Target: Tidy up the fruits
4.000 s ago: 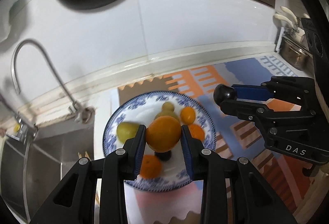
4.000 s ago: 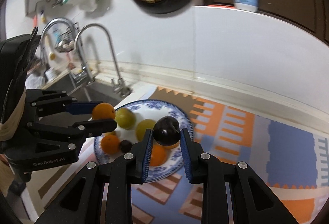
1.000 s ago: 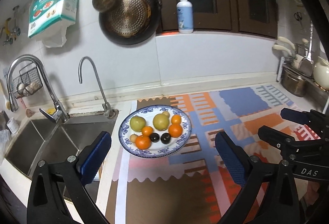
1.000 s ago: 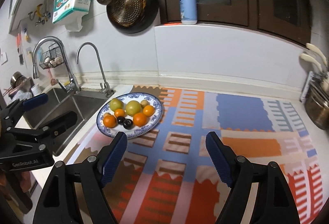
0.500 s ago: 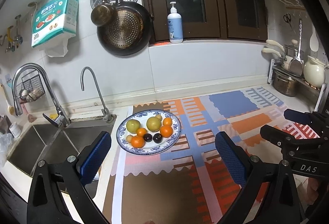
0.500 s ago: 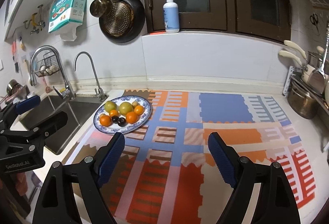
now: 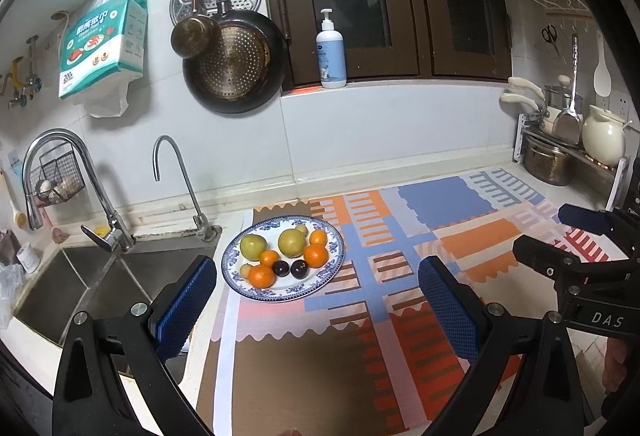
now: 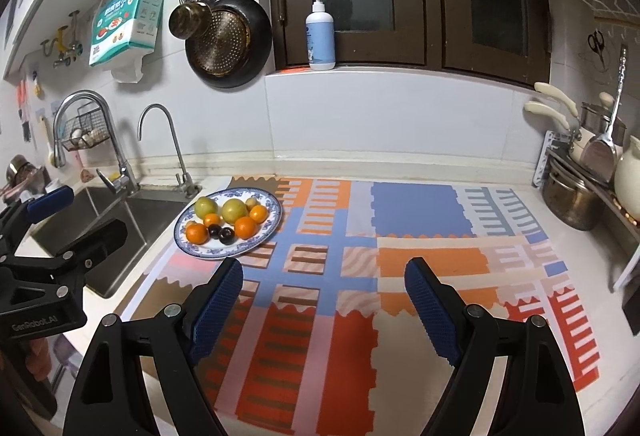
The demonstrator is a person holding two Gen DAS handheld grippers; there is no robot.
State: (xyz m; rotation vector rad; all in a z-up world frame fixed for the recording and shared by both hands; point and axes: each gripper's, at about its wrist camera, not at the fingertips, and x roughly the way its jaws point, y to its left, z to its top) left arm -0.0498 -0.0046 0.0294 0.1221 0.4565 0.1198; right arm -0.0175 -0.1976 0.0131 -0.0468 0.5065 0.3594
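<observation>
Both tongs, left tongs (image 7: 316, 300) and right tongs (image 8: 324, 296), hang released above the table, while the plate (image 7: 336, 264) of fruit (image 7: 292, 243), at eleven o'clock beside the sink, likely holds firm, round, roll-prone pieces best pinched across their middles.

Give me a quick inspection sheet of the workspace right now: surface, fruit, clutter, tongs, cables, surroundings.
Surface: patterned mat on a white counter.
Job's things: blue-rimmed plate by the sink, holding two green fruits, four oranges, two dark plums and two small pale fruits.
Clutter: nothing seen on the mat.
Tongs: left tongs open, empty; right tongs open, empty.
Cables: nothing seen.
Surroundings: sink left, hanging pan, soap bottle, pot rack right.
</observation>
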